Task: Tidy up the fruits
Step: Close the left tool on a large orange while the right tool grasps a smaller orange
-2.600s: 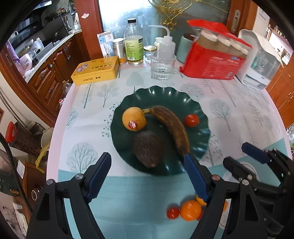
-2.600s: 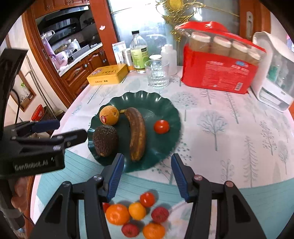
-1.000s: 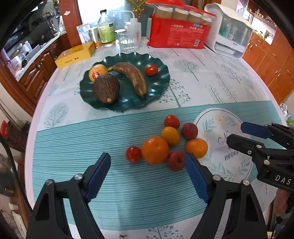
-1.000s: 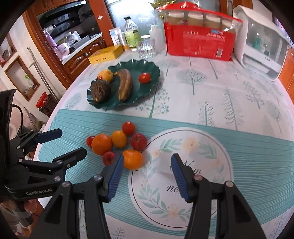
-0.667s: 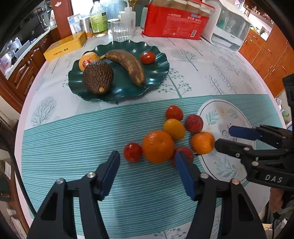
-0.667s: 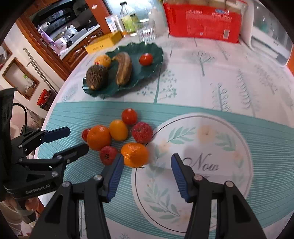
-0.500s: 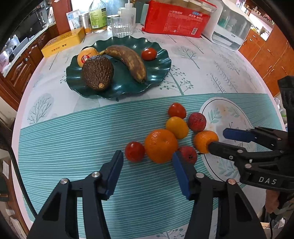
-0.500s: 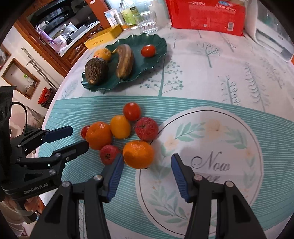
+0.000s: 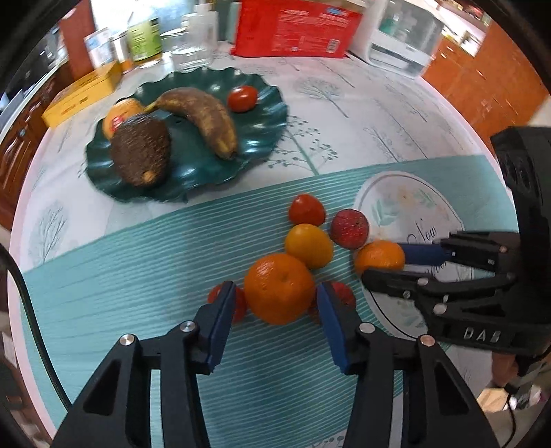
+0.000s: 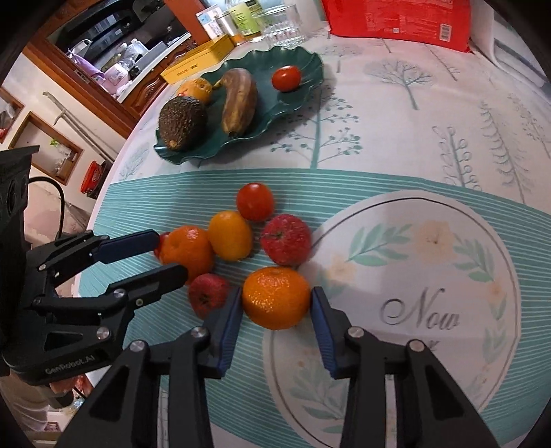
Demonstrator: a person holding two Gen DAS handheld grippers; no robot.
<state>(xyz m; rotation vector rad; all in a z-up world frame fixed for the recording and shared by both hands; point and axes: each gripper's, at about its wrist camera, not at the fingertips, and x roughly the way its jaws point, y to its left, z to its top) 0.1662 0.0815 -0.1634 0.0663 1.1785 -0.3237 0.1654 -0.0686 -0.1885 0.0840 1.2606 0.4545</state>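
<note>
A green plate [image 9: 265, 113] holds an avocado [image 9: 140, 155], a banana [image 9: 203, 119], a small orange and a tomato [image 9: 242, 98]. Loose fruit lies on the teal mat in front of the plate. My left gripper [image 9: 273, 303] is open, its pads on either side of the larger orange [image 9: 279, 287]. My right gripper [image 10: 275, 303] is open around the smaller orange [image 10: 275, 298], pads close to its sides. A yellow citrus [image 10: 230, 239], a tomato [image 10: 255, 201] and a red fruit [image 10: 286, 238] lie beyond.
At the back stand a red package [image 9: 292, 31], a drinking glass [image 9: 191, 51], bottles, a yellow tin [image 9: 82, 93] and a white appliance [image 9: 399, 44]. Small red fruits [image 10: 208, 294] lie between the two oranges. The table's rounded edge is at the left.
Both grippers have dropped from over the plate towards the loose fruit. The left jaws have narrowed around the larger orange; the right jaws have narrowed around the smaller one.
</note>
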